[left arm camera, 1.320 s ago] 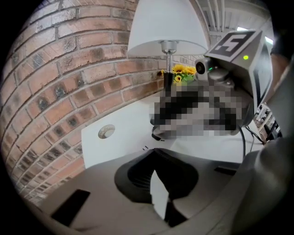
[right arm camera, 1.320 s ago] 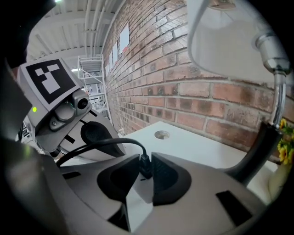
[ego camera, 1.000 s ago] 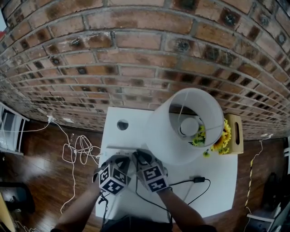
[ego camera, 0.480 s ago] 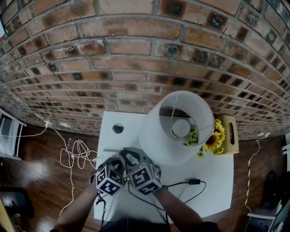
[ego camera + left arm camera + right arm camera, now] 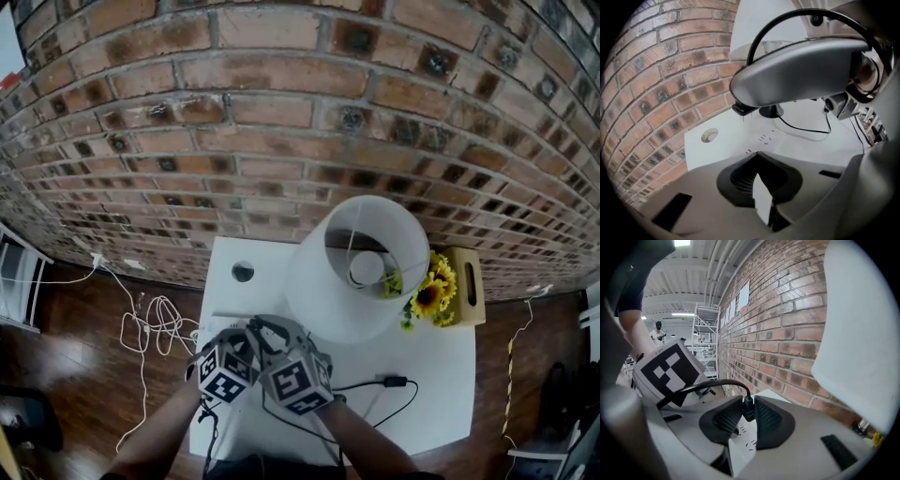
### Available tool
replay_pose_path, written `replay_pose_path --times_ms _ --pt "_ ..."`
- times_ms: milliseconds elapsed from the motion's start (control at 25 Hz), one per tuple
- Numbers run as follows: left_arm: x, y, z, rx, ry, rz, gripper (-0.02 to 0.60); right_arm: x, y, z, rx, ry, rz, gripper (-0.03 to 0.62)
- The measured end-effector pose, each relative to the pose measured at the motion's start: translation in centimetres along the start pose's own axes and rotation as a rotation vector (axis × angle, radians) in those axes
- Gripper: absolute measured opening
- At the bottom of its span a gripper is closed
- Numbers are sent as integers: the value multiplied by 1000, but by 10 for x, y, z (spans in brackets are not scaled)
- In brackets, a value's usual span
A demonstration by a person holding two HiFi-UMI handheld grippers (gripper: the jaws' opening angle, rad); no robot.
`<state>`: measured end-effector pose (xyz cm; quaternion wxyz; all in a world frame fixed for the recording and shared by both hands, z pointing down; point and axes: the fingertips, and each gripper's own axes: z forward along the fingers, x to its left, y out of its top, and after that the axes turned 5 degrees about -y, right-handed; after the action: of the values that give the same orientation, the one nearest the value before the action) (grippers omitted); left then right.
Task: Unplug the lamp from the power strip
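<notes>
- Right gripper (image 5: 748, 402) is clamped on the black plug (image 5: 748, 413). I judge the plug already clear of the strip (image 5: 743, 442), since the left gripper view shows it hanging apart from the strip
- Left gripper (image 5: 761, 187) is closed on the strip's end
- Risk: the pads hold only the plug's narrow body, so a tug from the cord (image 5: 708, 384) could twist it out of my grip
- Risk: the cord arches over my right gripper and runs off toward the lamp (image 5: 352, 267), so pulling far could drag or tip the lamp
- Risk: the shade (image 5: 862, 333) sits near the right gripper, so a wide swing would knock it
- Plug: small, black, upright between the pads, above the strip's slots
- Strip: white, flat, on the left part of the table (image 5: 431, 375)
</notes>
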<state>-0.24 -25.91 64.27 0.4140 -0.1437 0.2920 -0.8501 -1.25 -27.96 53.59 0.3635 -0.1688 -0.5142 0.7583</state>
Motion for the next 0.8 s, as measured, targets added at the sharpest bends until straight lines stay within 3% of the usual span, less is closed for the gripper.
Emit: replay_pose_path --times_ms 160,360,800 --pt "2 1 -2 -73 24 -67 18 2 4 -5 -1 -6 -13 81" --pt "7 11 -23 -131 84 -65 17 10 7 -11 -2 -11 -15 81" --pt "15 -3 -77 -179 117 -88 14 36 31 -26 -41 -25 -52 81"
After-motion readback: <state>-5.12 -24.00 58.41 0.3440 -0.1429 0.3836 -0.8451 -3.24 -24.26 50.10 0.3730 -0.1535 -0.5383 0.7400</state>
